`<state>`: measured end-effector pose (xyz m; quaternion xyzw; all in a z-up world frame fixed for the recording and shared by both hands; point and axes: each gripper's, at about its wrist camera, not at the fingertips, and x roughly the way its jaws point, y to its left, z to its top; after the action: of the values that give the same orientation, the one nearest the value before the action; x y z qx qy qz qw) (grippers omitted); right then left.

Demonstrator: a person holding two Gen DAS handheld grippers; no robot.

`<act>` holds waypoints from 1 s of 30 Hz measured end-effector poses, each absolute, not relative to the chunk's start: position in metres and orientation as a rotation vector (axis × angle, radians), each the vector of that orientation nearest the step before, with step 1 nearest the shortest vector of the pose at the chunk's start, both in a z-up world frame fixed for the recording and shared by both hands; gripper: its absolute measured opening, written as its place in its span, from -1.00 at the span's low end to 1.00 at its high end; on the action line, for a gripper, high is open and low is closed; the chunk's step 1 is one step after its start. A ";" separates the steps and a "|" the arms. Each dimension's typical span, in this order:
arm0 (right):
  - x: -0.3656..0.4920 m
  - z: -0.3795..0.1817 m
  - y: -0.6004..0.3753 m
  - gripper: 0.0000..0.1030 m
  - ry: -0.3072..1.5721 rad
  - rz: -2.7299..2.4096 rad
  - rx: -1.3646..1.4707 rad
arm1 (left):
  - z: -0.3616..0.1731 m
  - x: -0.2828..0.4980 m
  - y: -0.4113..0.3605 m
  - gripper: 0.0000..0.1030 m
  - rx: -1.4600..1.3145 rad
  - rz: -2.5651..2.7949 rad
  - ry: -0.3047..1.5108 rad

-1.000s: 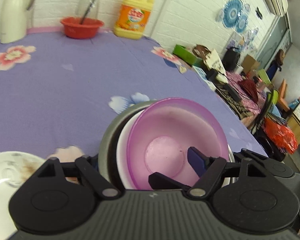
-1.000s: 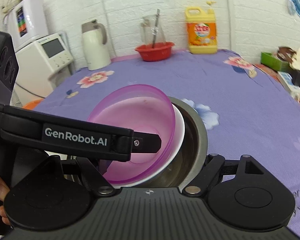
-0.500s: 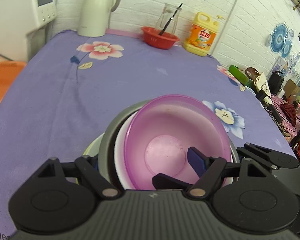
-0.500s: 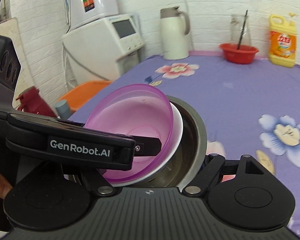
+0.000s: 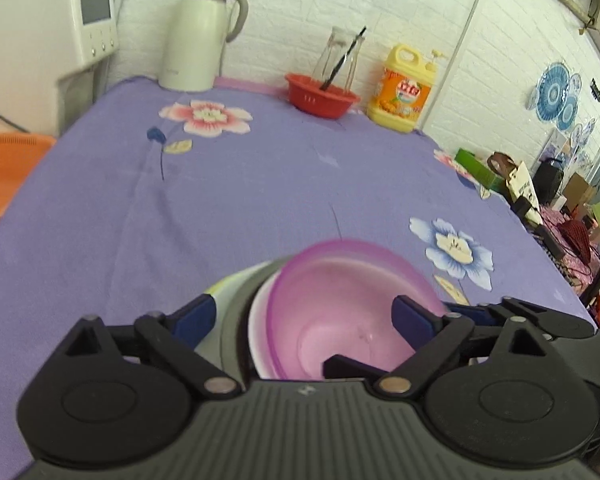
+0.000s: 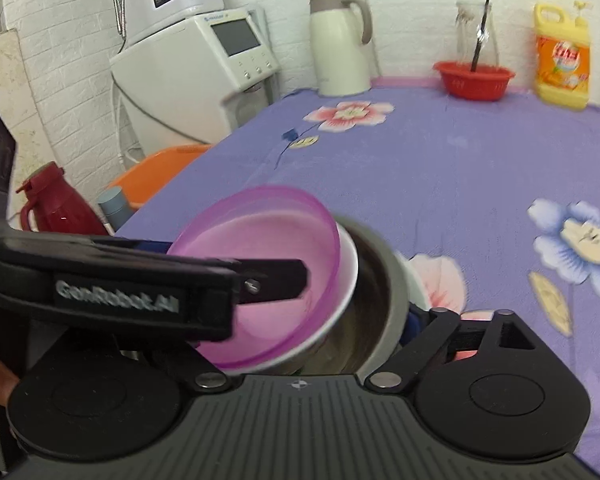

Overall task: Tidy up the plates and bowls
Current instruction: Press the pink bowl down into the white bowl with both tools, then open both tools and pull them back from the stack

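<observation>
A nested stack fills the near part of both views: a translucent purple bowl (image 5: 352,296) (image 6: 268,240) inside a white bowl (image 5: 260,312) (image 6: 346,280) inside a steel bowl (image 5: 236,320) (image 6: 376,280), over a pale plate edge (image 5: 220,286). My left gripper (image 5: 304,316) has widened; its fingers stand apart around the stack's near rim, one outside at the left, one inside the purple bowl. My right gripper (image 6: 340,320) grips the stack's right rim; its left finger is hidden behind the left gripper's body (image 6: 116,284).
The purple flowered tablecloth (image 5: 240,184) stretches ahead. At the back stand a white thermos (image 5: 196,36), a red basket with a glass bottle (image 5: 322,92) and a yellow detergent jug (image 5: 404,88). A white appliance (image 6: 196,68), orange basin (image 6: 156,176) and red flask (image 6: 56,208) are left.
Both grippers swung left with the stack, then tilted so the stack sits lower in view. The left gripper's fingers have spread apart from the rim they pinched.
</observation>
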<state>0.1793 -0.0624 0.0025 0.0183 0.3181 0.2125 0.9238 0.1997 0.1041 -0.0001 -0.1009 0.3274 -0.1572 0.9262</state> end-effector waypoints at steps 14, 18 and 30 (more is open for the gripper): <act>0.181 0.022 -0.125 1.00 0.525 0.283 0.142 | 0.021 0.206 0.108 0.83 -0.297 -0.276 0.605; 0.183 0.016 -0.154 1.00 0.526 0.211 0.169 | 0.027 0.208 0.083 0.85 -0.279 -0.293 0.603; 0.186 -0.016 -0.232 1.00 0.556 0.232 0.300 | 0.062 0.209 -0.001 0.86 -0.136 -0.126 0.501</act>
<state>0.1855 -0.2322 -0.0165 0.1473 0.2728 0.1139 0.9439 0.2089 -0.0012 0.0621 -0.0671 0.2476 -0.0620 0.9646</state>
